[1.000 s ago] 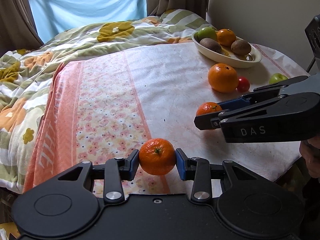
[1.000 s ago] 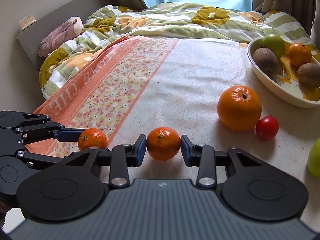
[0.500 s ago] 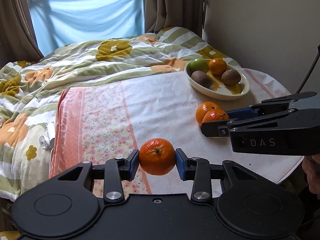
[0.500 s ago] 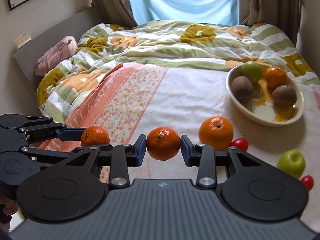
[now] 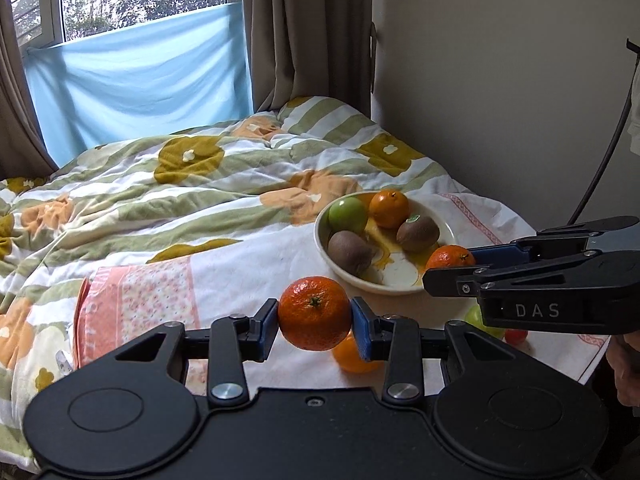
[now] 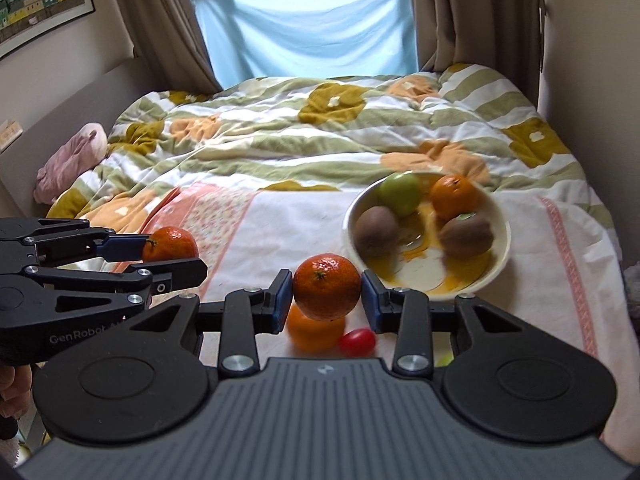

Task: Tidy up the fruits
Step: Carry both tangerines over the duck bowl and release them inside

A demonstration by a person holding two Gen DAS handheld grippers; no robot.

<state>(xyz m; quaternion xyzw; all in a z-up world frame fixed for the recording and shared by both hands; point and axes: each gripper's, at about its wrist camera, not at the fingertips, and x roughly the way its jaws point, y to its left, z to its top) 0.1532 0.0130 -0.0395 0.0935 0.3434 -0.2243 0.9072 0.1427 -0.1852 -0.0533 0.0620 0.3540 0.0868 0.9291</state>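
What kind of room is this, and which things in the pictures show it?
Most likely a bedroom in a home. A bed with a flowered quilt fills the middle, curtains hang beside the window, and a framed picture is on the wall. A cloth-covered table with a fruit bowl stands beside the bed.

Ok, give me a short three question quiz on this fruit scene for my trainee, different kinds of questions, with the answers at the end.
1. True or false: the left tongs hold a kiwi.
2. How many kiwis lie in the bowl?
3. Which fruit lies on the table right under the mandarin in the right tongs: A an orange, B a banana, C a pear?

Key:
1. False, they are shut on a mandarin.
2. Two, beside a green apple and a small orange fruit.
3. A, with a red tomato next to it.
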